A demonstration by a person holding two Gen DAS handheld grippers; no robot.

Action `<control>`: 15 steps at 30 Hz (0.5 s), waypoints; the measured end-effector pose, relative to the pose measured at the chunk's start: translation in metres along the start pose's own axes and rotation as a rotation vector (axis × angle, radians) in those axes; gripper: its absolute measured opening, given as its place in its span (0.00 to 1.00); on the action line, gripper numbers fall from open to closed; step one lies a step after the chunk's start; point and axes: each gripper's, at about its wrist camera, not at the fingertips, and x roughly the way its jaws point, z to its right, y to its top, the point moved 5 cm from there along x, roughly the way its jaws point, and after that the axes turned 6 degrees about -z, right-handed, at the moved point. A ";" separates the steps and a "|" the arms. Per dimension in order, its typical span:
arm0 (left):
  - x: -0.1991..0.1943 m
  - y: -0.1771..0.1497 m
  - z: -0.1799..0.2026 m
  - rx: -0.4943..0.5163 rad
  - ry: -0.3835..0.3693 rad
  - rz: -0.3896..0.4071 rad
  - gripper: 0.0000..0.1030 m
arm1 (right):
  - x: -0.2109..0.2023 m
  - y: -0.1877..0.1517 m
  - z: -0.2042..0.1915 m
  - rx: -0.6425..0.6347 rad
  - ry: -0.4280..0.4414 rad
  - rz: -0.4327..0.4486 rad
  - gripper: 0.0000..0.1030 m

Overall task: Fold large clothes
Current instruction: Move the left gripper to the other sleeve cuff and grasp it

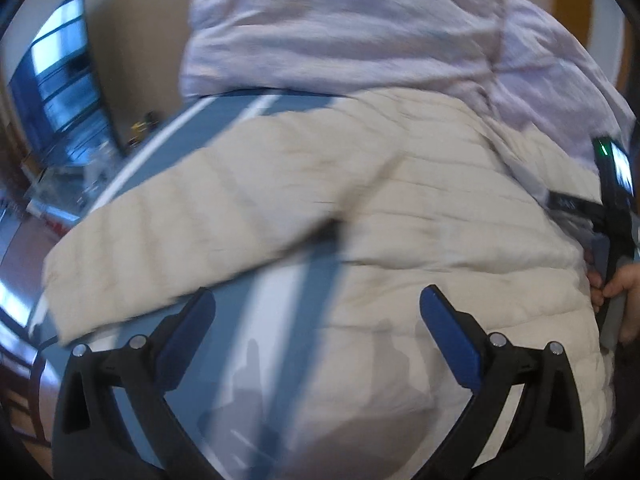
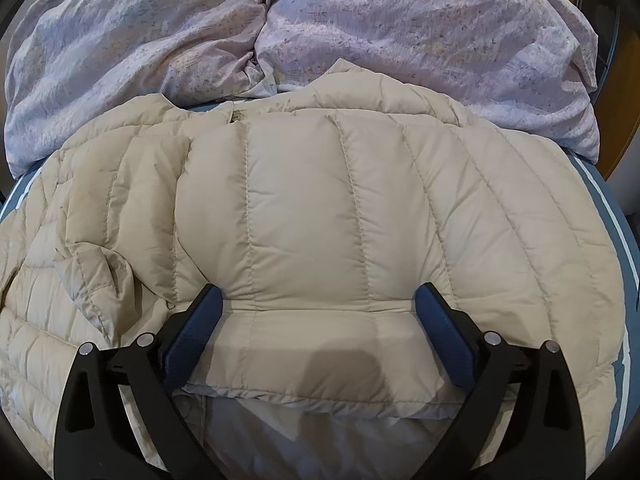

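A cream quilted puffer jacket (image 2: 320,200) lies spread on a blue bed sheet with white stripes (image 1: 276,304). In the right wrist view a folded panel of it lies on top, its hem toward the camera. My right gripper (image 2: 319,291) is open wide, a blue pad on either side of that panel near the hem. In the blurred left wrist view one sleeve (image 1: 168,220) stretches out to the left. My left gripper (image 1: 318,298) hangs open above the sheet and the jacket's (image 1: 440,208) lower edge, with nothing in its jaws. The right gripper's body (image 1: 612,208) shows at the far right, held by a hand (image 1: 624,284).
A rumpled lilac duvet (image 2: 360,32) is heaped at the far side of the bed, touching the jacket's far edge. A screen (image 1: 60,80) and a cluttered low stand (image 1: 60,184) sit beyond the bed's left side. Wooden furniture (image 2: 624,100) borders the right.
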 end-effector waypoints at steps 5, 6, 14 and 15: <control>-0.016 -0.007 -0.074 -0.101 0.123 0.011 0.98 | 0.000 0.000 0.001 -0.002 0.000 0.000 0.96; -0.017 -0.008 -0.085 -0.117 0.139 0.012 0.98 | -0.001 -0.001 0.000 -0.003 -0.001 0.000 0.96; -0.021 -0.025 -0.171 -0.265 0.232 -0.017 0.98 | -0.001 -0.001 0.001 -0.001 0.001 0.001 0.96; -0.022 -0.028 -0.181 -0.300 0.223 -0.020 0.98 | -0.001 -0.001 0.000 -0.001 0.001 0.001 0.96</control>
